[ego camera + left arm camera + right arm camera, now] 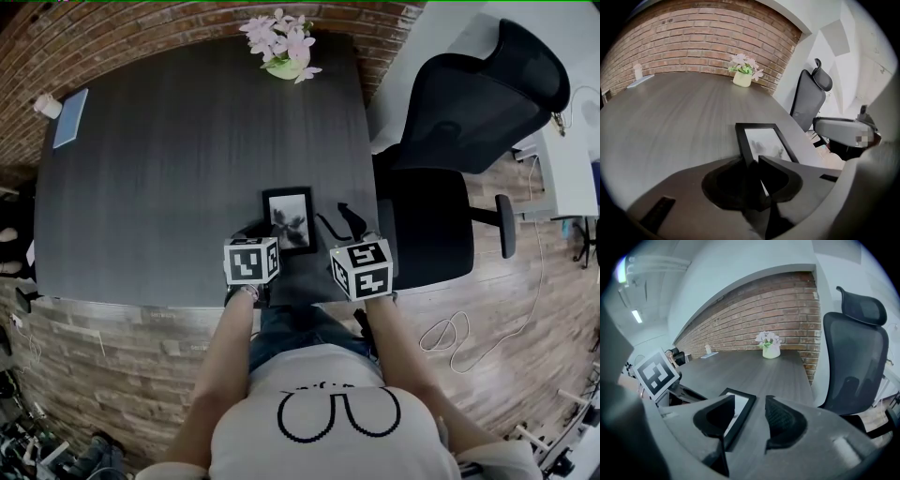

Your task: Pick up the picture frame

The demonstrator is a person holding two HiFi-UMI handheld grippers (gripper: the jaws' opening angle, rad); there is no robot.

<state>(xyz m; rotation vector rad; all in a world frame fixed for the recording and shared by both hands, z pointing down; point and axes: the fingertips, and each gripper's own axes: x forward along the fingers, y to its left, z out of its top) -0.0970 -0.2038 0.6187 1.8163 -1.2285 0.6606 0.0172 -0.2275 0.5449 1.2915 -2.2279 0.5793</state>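
Matte grey left tongs (751, 161) are closing round the left bar of the rectangular black picture frame (765, 140), which lies flat near the front edge of the dark wood-grain worktop (684, 117). The right tongs (750, 399) gape beside its right bar.

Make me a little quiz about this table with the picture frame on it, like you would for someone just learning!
1. True or false: the picture frame lies flat on the dark table.
2. Pick one: what stands at the table's far edge? A. a pot of pink flowers. B. a desk lamp. C. a laptop.
3. Short answer: in the head view, which piece of furniture stands off the table's right side?

Key:
1. True.
2. A.
3. A black office chair.
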